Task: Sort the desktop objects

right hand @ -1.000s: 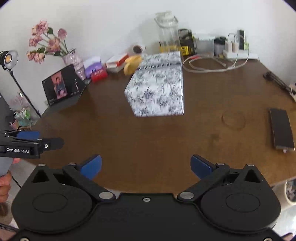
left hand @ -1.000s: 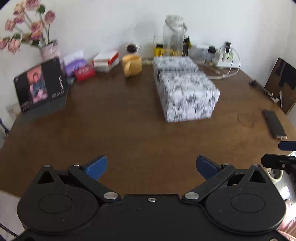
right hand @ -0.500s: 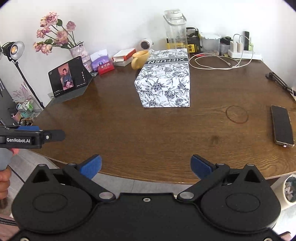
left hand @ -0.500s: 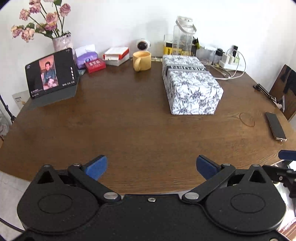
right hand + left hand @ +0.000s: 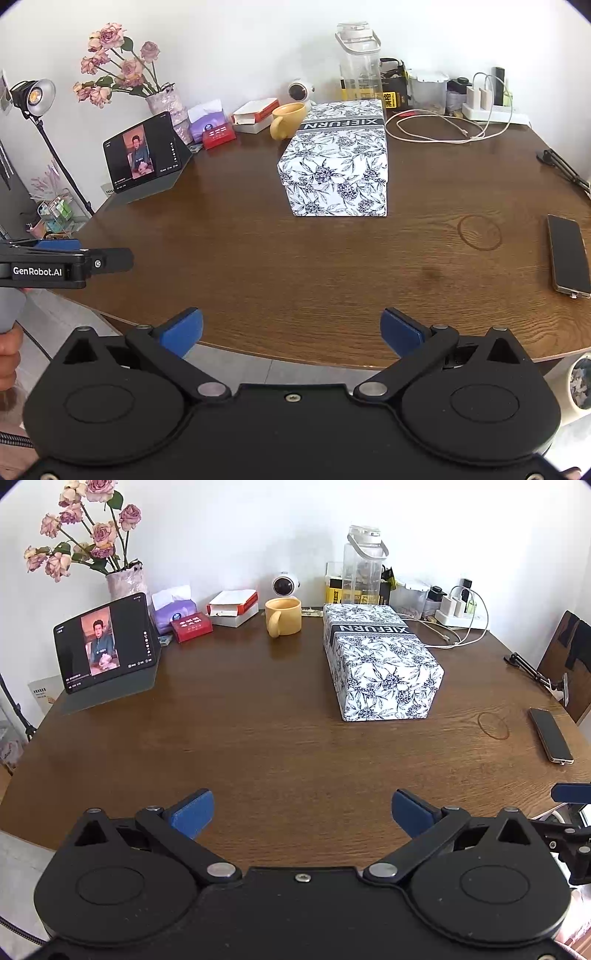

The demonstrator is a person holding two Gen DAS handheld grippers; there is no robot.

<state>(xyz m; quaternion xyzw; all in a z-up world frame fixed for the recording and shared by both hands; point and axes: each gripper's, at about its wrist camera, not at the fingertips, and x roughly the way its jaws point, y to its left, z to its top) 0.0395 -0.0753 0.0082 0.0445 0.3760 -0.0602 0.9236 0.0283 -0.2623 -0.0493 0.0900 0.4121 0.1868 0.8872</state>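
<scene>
Both views are sitting higher and sharper vs 1 s ago. Left hand-held gripper (image 5: 302, 810) and right hand-held gripper (image 5: 291, 330) are hovering over the near desk (image 5: 258, 738) edge w/ jaws spread wide, gripping nothing. Floral XIEFURN box (image 5: 380, 661) is lying mid-desk, yellow mug (image 5: 282, 616) behind it (phone (image 5: 550, 734) far right, unmoved).

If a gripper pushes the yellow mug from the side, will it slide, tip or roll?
The yellow mug stands upright and looks squat, so it would probably slide on the smooth wooden table rather than tip. Its side handle would likely stop any rolling. It looks ceramic, so probably fragile.
</scene>
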